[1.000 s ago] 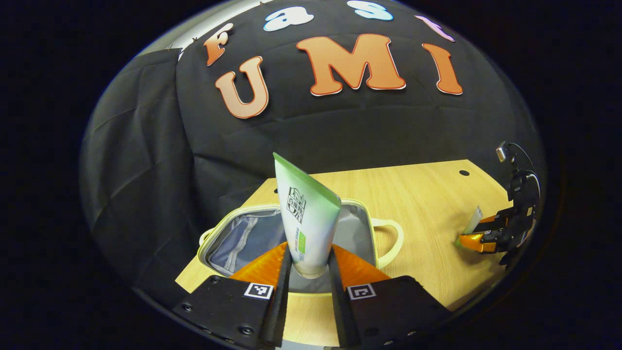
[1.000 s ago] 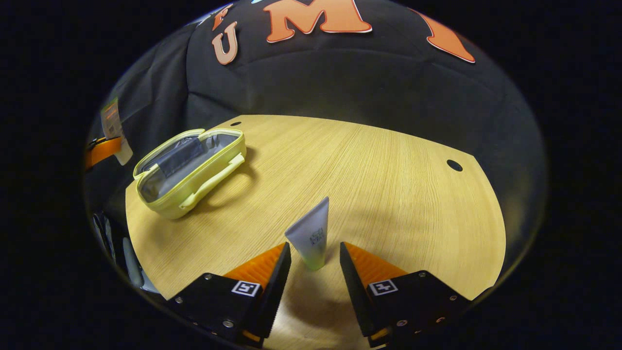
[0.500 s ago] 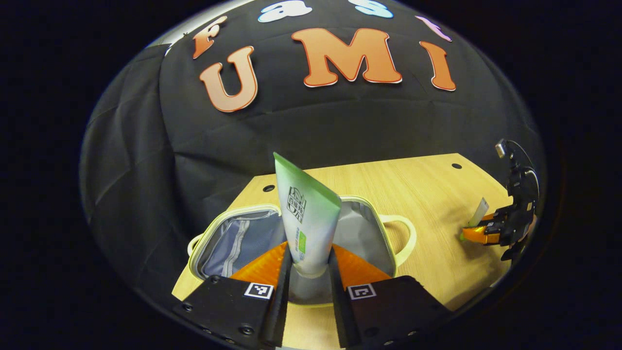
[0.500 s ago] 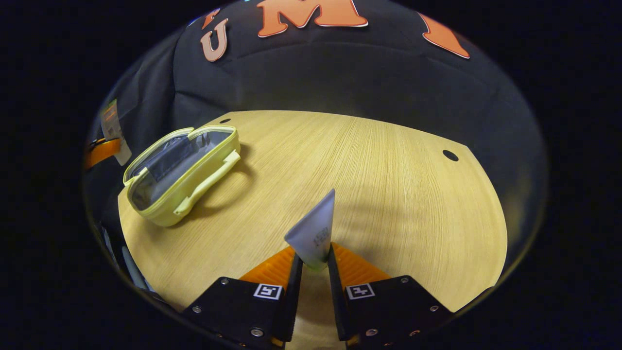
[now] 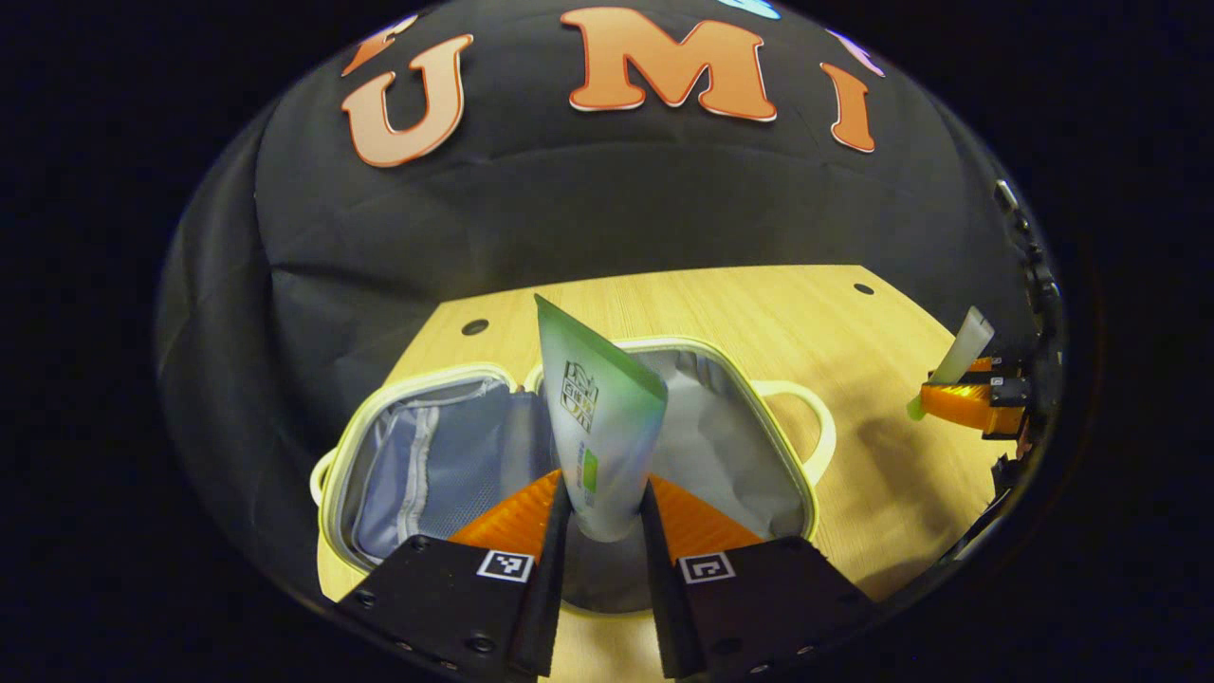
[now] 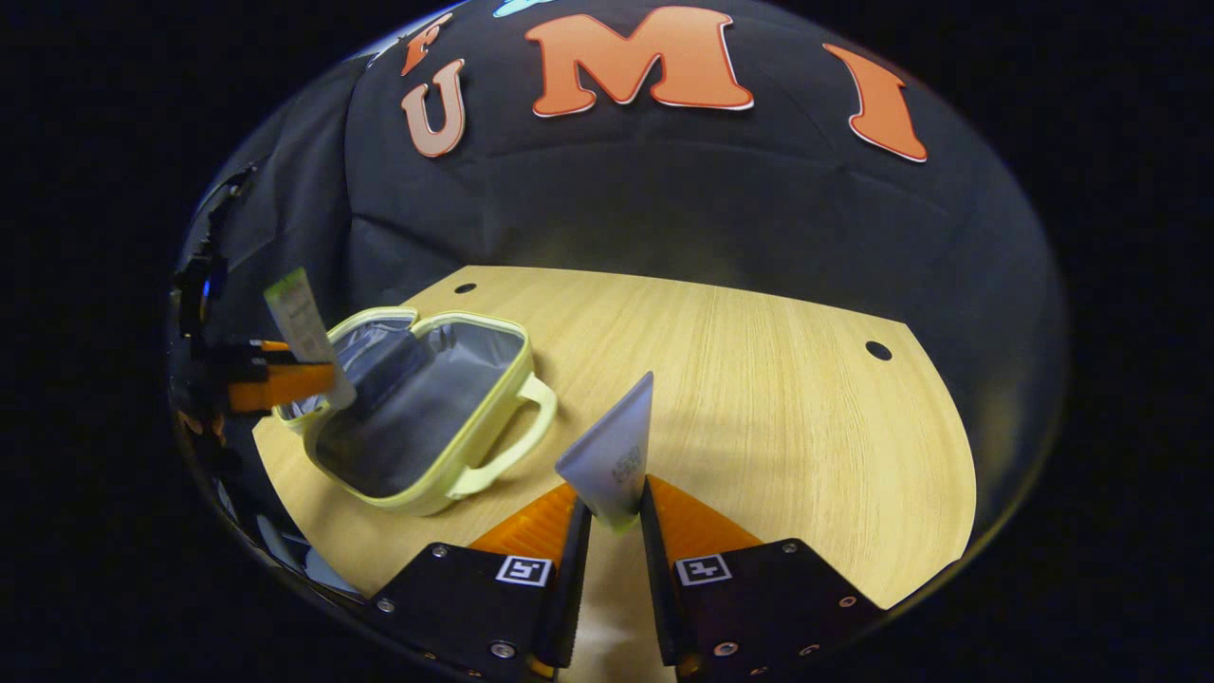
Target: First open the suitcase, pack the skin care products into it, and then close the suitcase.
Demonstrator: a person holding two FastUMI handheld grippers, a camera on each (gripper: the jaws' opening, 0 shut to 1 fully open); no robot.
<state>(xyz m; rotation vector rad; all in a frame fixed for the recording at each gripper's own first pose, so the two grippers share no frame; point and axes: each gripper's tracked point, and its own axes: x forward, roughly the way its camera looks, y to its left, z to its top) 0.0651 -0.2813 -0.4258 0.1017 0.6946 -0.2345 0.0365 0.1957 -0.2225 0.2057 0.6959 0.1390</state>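
Observation:
A small pale-yellow suitcase [image 5: 816,493] [image 6: 493,455] lies open on the wooden table, its grey lining showing. My left gripper [image 5: 600,517] is shut on a white-and-green tube [image 5: 597,417], held upright over the open case; in the right gripper view that left gripper [image 6: 285,384] and its tube [image 6: 303,327] hang at the case's left rim. My right gripper [image 6: 615,517] is shut on a smaller grey tube [image 6: 612,455] with a green cap, lifted off the table to the right of the case. The left gripper view shows the right gripper [image 5: 963,403] and its tube [image 5: 963,341] at the far right.
The wooden table [image 6: 759,379] has round holes [image 6: 878,350] near its back corners. Black cloth hangs behind and to the left of the table.
My left gripper has carried the green tube forward over the open suitcase. My right gripper closed on the grey tube, lifted it and moved toward the case.

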